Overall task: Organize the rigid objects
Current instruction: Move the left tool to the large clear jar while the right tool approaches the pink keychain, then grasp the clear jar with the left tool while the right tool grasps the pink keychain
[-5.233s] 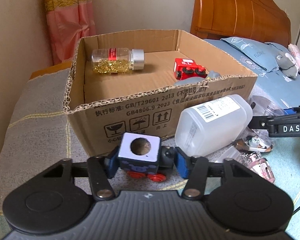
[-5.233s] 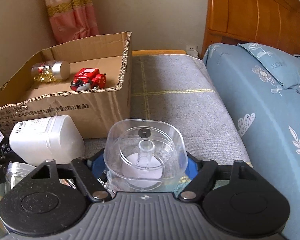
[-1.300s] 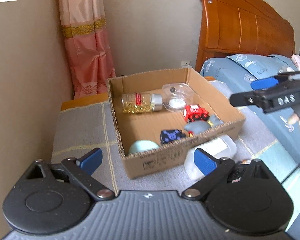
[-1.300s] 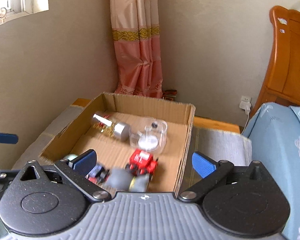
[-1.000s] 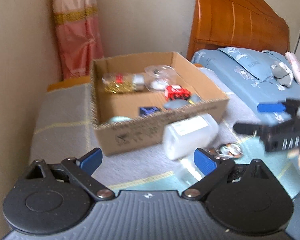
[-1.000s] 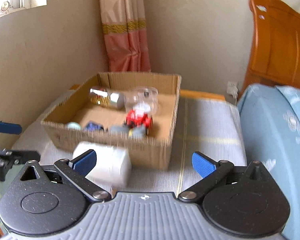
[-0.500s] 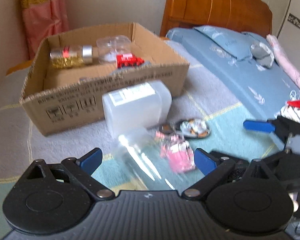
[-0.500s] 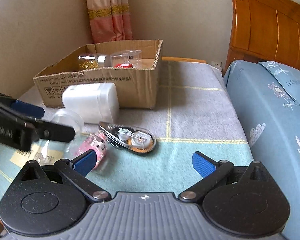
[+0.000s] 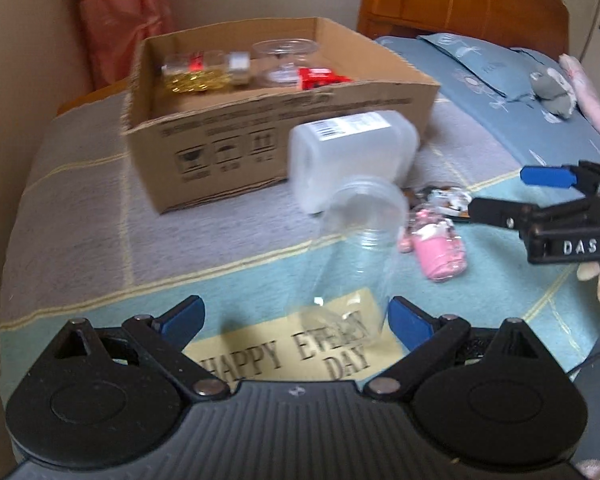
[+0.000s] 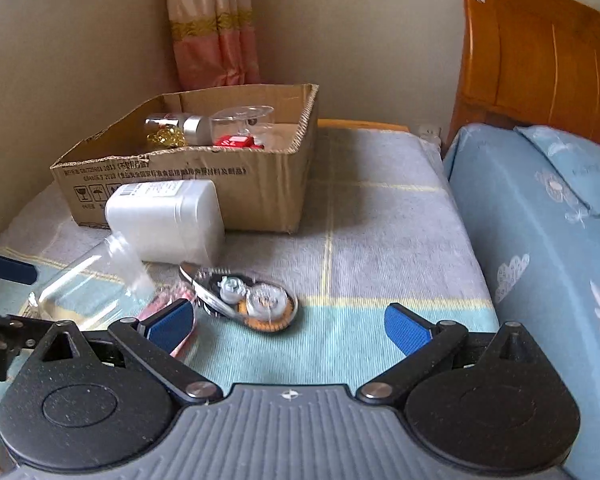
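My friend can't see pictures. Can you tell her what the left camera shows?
The open left gripper points at a clear jar lying on a blanket. Behind it lie a white bottle and a box of small things. The right gripper is at the right edge.

Clear jar (image 9: 352, 256) lies on its side mid-frame, white bottle (image 9: 352, 156) behind it against the box (image 9: 260, 148); pink item (image 9: 440, 252) and tape dispenser (image 10: 244, 300) to the right
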Available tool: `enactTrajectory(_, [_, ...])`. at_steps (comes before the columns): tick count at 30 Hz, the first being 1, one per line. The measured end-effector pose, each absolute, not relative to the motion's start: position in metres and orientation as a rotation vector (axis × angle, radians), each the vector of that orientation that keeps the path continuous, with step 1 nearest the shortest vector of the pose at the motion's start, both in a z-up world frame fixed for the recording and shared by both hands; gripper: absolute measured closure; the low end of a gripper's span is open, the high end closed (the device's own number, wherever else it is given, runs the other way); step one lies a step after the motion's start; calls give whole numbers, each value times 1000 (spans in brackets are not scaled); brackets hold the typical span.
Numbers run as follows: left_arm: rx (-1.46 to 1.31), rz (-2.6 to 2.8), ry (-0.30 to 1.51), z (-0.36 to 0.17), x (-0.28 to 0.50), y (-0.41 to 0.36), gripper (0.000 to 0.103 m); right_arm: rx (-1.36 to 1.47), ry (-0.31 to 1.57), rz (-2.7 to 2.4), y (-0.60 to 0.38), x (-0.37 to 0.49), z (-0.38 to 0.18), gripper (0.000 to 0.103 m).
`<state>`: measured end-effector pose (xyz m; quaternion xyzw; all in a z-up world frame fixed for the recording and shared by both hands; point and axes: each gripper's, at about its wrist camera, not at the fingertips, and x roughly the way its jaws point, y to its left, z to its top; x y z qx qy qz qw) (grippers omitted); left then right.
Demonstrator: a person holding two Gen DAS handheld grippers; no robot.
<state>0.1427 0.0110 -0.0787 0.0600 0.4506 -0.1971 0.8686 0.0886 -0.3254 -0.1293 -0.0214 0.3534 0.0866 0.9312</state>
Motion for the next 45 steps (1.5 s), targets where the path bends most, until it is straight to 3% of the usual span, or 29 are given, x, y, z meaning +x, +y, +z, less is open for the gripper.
enactTrajectory(10, [115,-335,932,-82,151,30,5,-194,739,245,-302,136,-132,0])
enactTrajectory(22, [76,-330,937,-85,155,38,5,-242,807,327,-299,93,-136,0])
enactTrajectory(45, [57,-378,872,-85,161,-23,2,-164,787,493,-283,54,-155,0])
